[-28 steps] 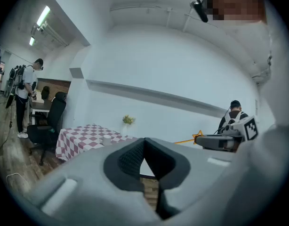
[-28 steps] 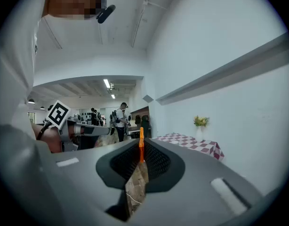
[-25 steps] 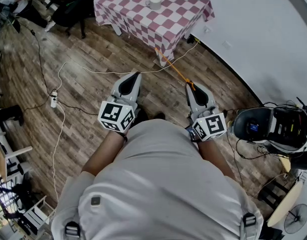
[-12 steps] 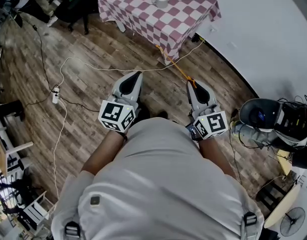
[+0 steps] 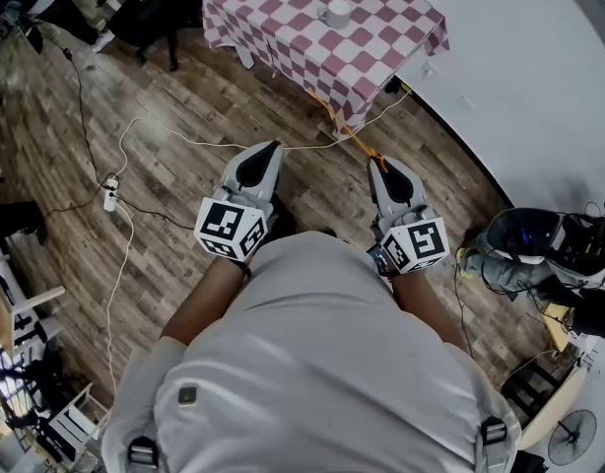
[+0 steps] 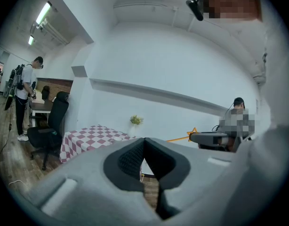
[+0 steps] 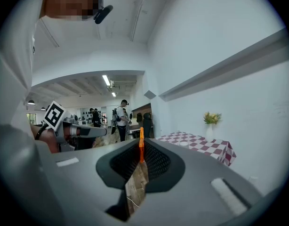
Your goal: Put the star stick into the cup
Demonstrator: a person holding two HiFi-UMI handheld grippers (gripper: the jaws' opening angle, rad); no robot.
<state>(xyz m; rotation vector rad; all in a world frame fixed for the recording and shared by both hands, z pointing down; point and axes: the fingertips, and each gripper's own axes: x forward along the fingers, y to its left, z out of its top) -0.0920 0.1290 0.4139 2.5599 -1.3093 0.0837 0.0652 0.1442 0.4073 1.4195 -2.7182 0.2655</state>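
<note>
A white cup (image 5: pixel 338 13) stands on the table with the pink-and-white checked cloth (image 5: pixel 283 8), far ahead at the top of the head view. It also shows small in the right gripper view as the cup (image 7: pixel 183 144). My right gripper (image 5: pixel 376 164) is shut on the orange star stick (image 5: pixel 350 136), which points forward toward the table. The stick (image 7: pixel 141 145) runs up between the pads. From the left gripper view the star (image 6: pixel 194 133) sits by that gripper's tip. My left gripper (image 5: pixel 271 146) is beside it at the same height, shut and empty.
Cables (image 5: pixel 135 136) and a power strip (image 5: pixel 107 193) lie on the wood floor at the left. A black office chair (image 5: pixel 155 8) stands left of the table. Helmets and gear (image 5: pixel 539 249) lie by the white wall on the right. A flower vase (image 7: pixel 210 126) stands on the table.
The table and cup have slid down and to the right in the head view, so they are nearer. Both grippers keep their pose and the stick stays held.
</note>
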